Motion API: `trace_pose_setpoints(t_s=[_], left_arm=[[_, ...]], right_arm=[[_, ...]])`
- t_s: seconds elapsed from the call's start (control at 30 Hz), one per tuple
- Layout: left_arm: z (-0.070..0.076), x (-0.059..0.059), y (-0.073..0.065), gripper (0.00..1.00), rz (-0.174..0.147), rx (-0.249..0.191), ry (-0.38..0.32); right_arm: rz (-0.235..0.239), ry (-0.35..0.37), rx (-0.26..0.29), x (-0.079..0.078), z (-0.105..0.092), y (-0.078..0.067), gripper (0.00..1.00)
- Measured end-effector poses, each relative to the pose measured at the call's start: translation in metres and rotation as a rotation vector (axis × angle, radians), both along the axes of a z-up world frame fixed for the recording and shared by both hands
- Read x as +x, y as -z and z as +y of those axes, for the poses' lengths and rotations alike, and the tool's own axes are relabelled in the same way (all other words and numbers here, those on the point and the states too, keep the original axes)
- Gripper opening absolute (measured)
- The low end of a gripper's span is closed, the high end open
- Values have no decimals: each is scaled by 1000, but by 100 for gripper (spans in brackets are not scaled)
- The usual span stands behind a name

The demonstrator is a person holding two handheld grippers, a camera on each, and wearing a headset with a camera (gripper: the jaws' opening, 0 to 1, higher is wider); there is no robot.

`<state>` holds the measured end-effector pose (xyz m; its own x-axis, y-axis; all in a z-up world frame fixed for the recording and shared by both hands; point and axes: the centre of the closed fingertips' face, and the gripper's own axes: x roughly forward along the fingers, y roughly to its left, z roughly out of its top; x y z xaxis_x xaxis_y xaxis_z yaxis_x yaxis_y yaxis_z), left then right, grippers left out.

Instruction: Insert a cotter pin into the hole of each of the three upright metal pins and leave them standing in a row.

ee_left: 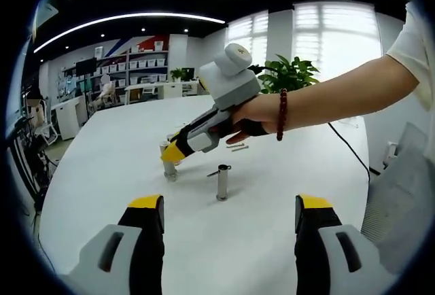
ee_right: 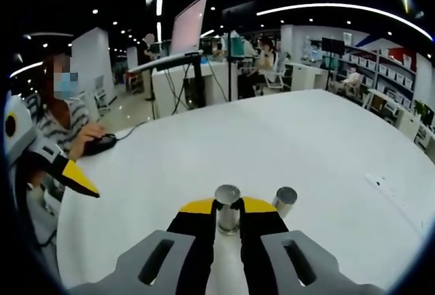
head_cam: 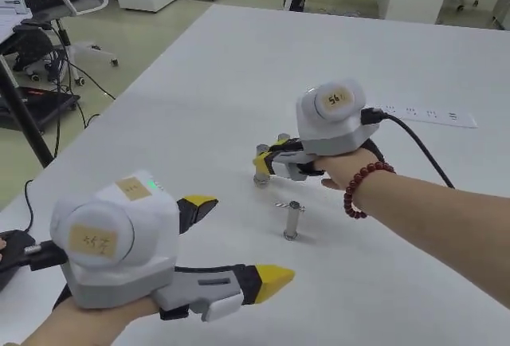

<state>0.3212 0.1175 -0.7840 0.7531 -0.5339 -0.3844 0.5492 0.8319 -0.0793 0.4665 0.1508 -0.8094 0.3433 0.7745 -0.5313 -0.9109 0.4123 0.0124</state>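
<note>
Obs: right hand-held gripper (ee_right: pixel 228 208) clenched on upright metal pin (ee_right: pixel 228 196), near the cottered pin (head_cam: pixel 292 220). The left hand-held gripper (head_cam: pixel 237 241) is released, empty. Advise: hold gripped pin vertical, hole kept accessible.

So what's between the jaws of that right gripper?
An upright metal pin; the right gripper is shut on it. Its round top shows above the yellow tips. The rest of its shaft is covered by the jaws, so I cannot tell what is lower down.
</note>
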Motion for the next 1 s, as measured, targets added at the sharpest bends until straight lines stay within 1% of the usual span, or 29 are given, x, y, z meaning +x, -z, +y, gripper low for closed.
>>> trace_pose_setpoints(t_s=[0.17, 0.33, 0.37, 0.4, 0.47, 0.53, 0.83, 1.0], left_arm=[[-2, 1, -3, 79, -4, -9, -2], [-6, 0, -6, 78, -9, -4, 2], [-6, 0, -7, 78, -8, -4, 3], [-7, 0, -7, 78, -8, -5, 3], [-8, -1, -8, 78, -10, -5, 4], [-8, -1, -10, 78, -12, -3, 2], [-13, -4, -15, 77, -26, -1, 11], [-17, -8, -16, 77, -28, 3, 22]], right_arm=[[-7, -5, -1, -7, -12, -6, 13], [-6, 13, -14, -11, -33, -8, 13], [-5, 19, -14, -7, -34, -7, 13], [-5, 24, -15, -6, -37, -7, 13], [0, 32, -18, -7, -45, -7, 13], [-6, 37, -26, -8, -55, -7, 13], [-13, 75, -32, -25, -93, -14, 13], [-12, 79, -35, -33, -105, -14, 13]])
